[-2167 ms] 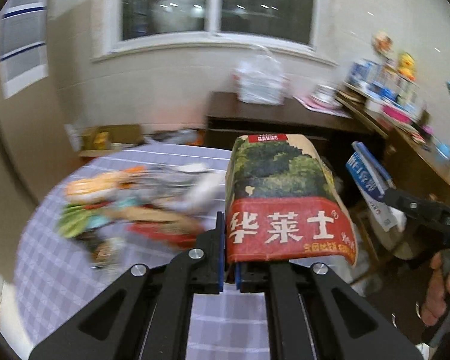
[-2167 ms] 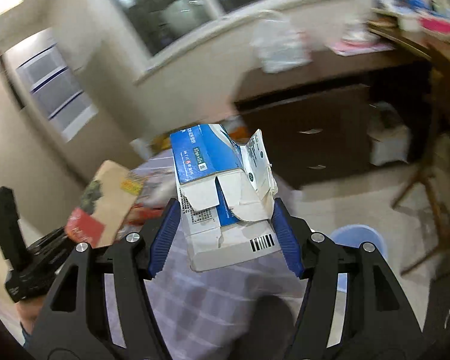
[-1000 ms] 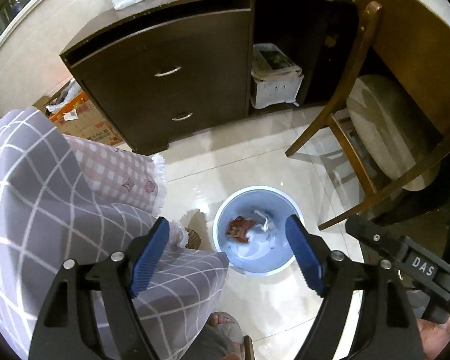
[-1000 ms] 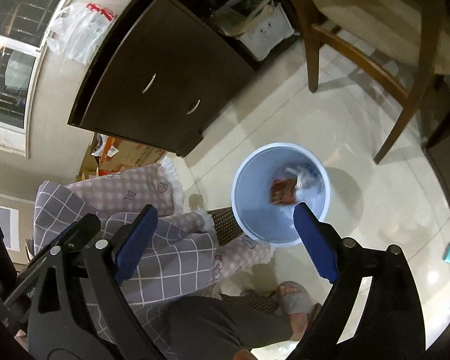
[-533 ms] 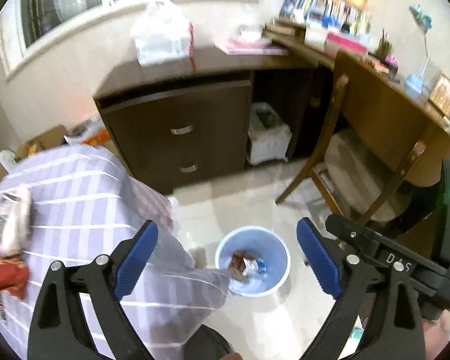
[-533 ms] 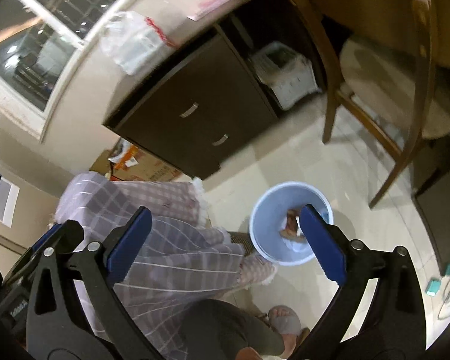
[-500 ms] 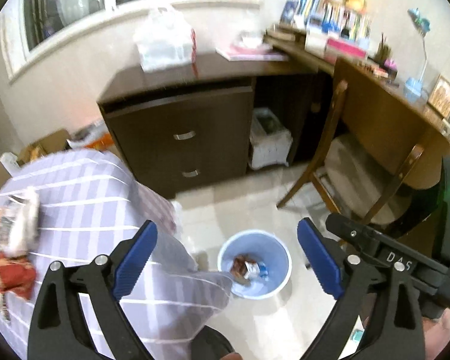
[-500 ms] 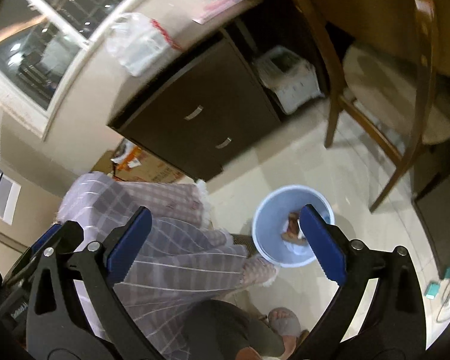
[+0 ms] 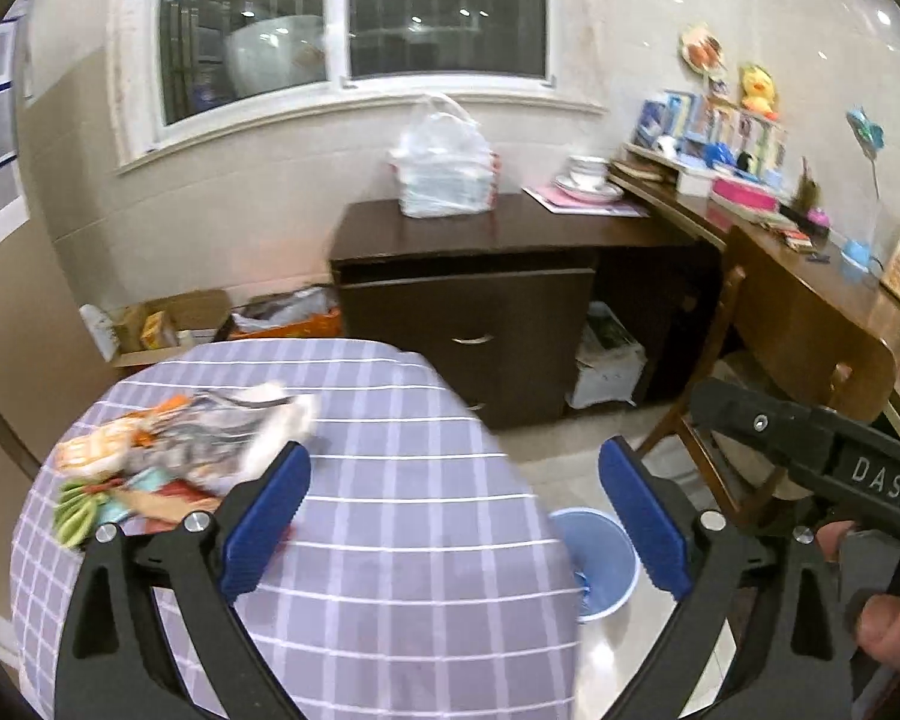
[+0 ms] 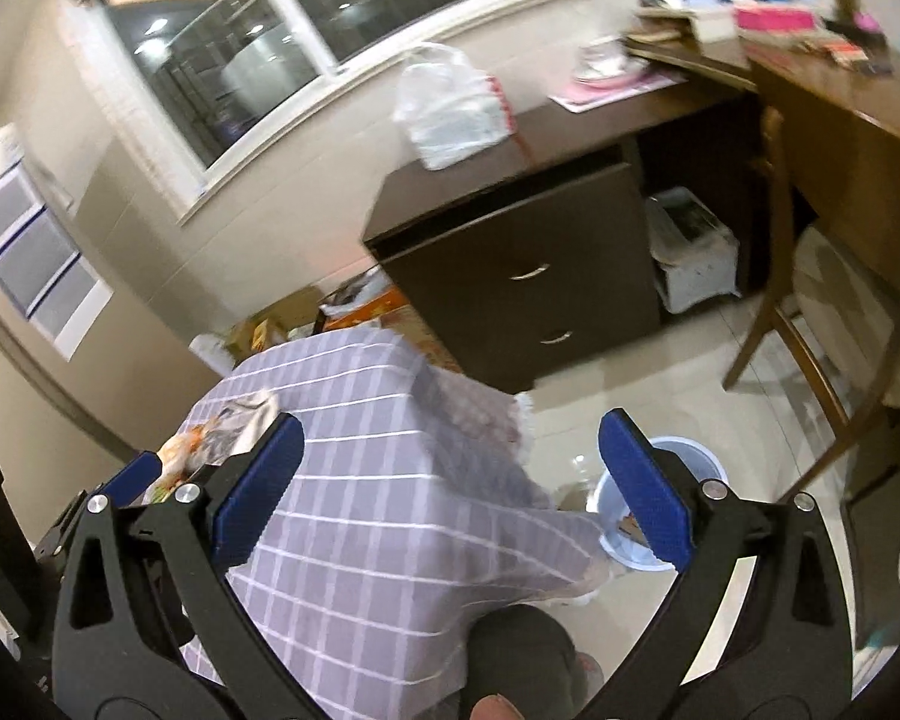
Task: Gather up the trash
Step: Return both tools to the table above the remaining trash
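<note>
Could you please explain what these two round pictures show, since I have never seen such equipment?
Each picture comes from a fisheye camera mounted on a handheld tool: a person carries one black two-finger gripper with blue pads in each hand. The left gripper and the right gripper both stand open and hold nothing. Ahead is a table under a lilac checked cloth, with a blurred pile of colourful wrappers on its far left part. A light blue round plastic bin stands on the floor beside the table; something lies in it, too small to identify.
</note>
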Tool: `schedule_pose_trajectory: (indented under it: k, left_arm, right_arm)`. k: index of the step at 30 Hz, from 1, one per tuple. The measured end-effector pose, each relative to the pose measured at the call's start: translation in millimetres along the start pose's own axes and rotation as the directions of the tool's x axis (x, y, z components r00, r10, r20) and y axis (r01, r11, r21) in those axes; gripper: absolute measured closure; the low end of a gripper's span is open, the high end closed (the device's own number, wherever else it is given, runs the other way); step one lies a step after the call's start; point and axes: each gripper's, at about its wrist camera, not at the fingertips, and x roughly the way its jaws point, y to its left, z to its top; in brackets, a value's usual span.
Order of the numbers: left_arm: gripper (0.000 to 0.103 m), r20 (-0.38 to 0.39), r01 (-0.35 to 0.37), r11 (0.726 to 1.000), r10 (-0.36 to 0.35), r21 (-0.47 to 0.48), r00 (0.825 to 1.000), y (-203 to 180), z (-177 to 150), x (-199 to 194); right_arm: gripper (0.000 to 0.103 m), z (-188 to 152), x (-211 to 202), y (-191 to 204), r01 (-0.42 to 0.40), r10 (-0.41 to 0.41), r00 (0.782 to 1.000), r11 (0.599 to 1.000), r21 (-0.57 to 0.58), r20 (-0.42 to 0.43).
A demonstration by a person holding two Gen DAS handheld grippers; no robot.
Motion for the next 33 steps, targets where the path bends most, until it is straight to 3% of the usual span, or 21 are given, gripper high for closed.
schedule_pose_trajectory:
  k: [8,15,23,25,30,33]
  left_arm:
    - [0.008,0.038,-0.118,0.991,0.121,-0.068,0.992,72.4,-18.3,-37.9]
    - [0.008,0.033,-0.220,0.960,0.228,-0.173,0.973,146.0,-51.1,-67.5]
    - [0.008,-0.016,-0.309,0.914,0.316,-0.263,0.949,211.2,-88.4,-81.5]
    - [0.008,-0.042,-0.353,0.899,0.354,-0.258,0.934,223.6,-100.0,-81.4]
    - [0.008,-0.106,-0.400,0.871,0.386,-0.285,0.916,250.3,-128.3,-78.5]
    - [0.008,-0.147,-0.435,0.855,0.409,-0.283,0.900,263.8,-140.2,-73.3]
  right_arm:
    - [0.006,-17.6,3.9,82.6,-0.057,0.055,0.998,0.989,-0.138,-0.016]
    - [0.006,-48.5,22.4,153.0,-0.108,0.092,0.993,0.959,-0.261,-0.070]
    - [0.006,-99.5,49.9,223.1,-0.195,0.130,0.974,0.898,-0.394,-0.185]
    - [0.006,-111.5,58.5,235.4,-0.227,0.143,0.964,0.883,-0.412,-0.224]
    - [0.007,-140.4,89.2,262.7,-0.277,0.139,0.941,0.840,-0.466,-0.308]
    - [0.020,-154.5,108.2,273.4,-0.286,0.121,0.931,0.829,-0.480,-0.345]
